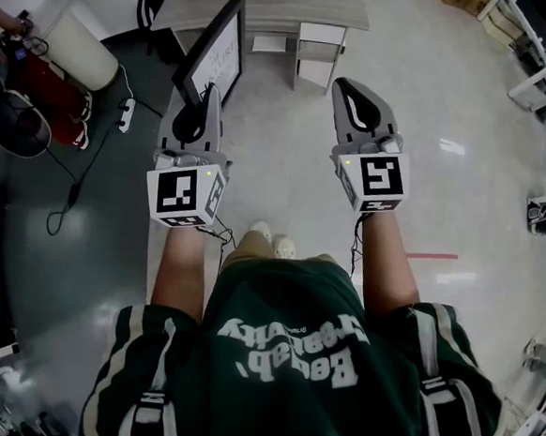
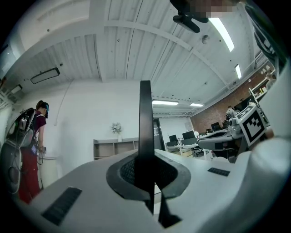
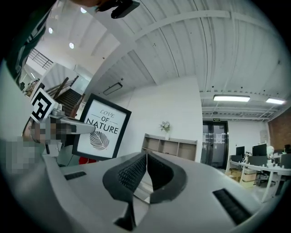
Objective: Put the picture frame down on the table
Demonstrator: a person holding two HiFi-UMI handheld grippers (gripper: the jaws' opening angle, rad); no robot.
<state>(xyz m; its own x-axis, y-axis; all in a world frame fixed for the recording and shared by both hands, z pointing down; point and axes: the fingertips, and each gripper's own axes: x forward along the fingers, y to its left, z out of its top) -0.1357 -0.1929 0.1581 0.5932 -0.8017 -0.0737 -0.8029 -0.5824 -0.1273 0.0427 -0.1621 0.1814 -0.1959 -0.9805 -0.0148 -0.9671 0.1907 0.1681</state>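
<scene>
1. The picture frame (image 1: pixel 220 53) is pinched by its edge in the left tool (image 1: pixel 206 99). It is held up in the air, standing tall, with its picture side turned to the right.
2. The right tool (image 1: pixel 355 95) is pressed together with nothing in it, off to the frame's right.
3. The table (image 1: pixel 289 11) is seen straight ahead, just past the frame's far end.
4. Bare table top can be seen, so room for laying the frame flat is likely there.
</scene>
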